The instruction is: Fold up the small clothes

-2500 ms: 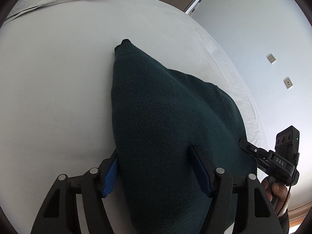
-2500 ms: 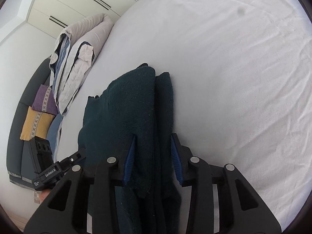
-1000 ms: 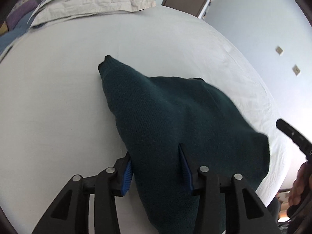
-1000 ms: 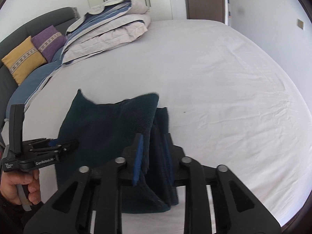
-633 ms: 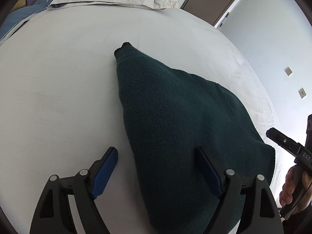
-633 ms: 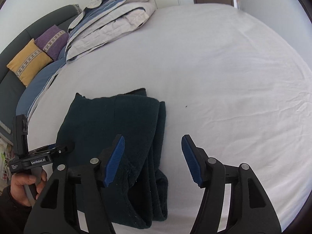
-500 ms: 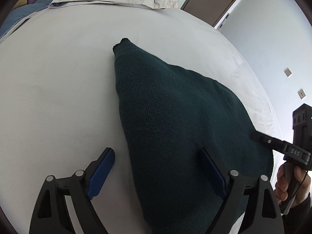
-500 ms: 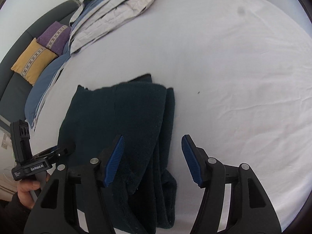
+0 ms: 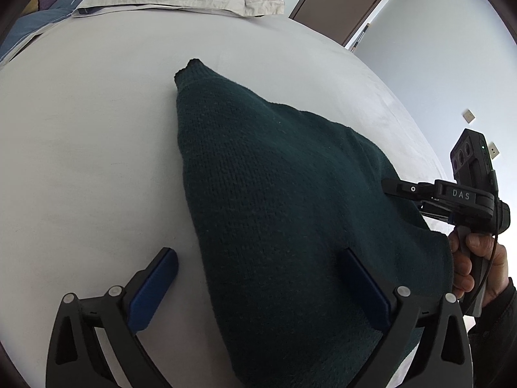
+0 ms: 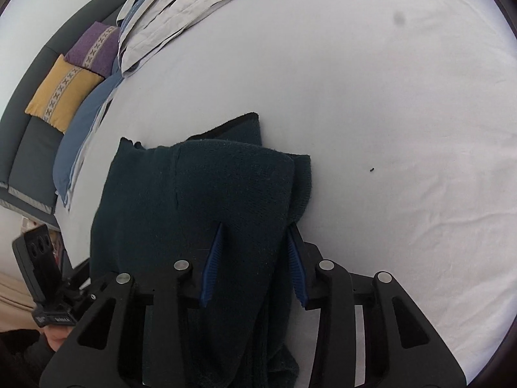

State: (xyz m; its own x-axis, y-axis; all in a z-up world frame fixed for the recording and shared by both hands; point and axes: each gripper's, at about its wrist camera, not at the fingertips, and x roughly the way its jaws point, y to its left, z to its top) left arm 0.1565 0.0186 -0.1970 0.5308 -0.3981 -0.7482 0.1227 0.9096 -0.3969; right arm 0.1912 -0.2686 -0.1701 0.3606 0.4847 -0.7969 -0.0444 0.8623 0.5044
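A dark green knitted garment (image 9: 284,213) lies folded on the white bed sheet (image 9: 80,135). My left gripper (image 9: 258,278) is open, its jaws wide apart; the near corner of the garment lies between them, with the left pad on the bare sheet. My right gripper (image 10: 253,258) is shut on a thick fold of the garment (image 10: 200,200) at its right edge. The right gripper also shows in the left wrist view (image 9: 392,187), at the garment's far right side.
Folded grey and blue bedding (image 10: 181,9) is stacked at the far end of the bed. A dark sofa with a yellow cushion (image 10: 61,93) and a purple cushion (image 10: 93,48) stands beyond the bed's left side. A brown door (image 9: 342,3) is in the far wall.
My right gripper has closed on the garment's right fold after being open half a second ago. My left gripper has stayed open over the near corner.
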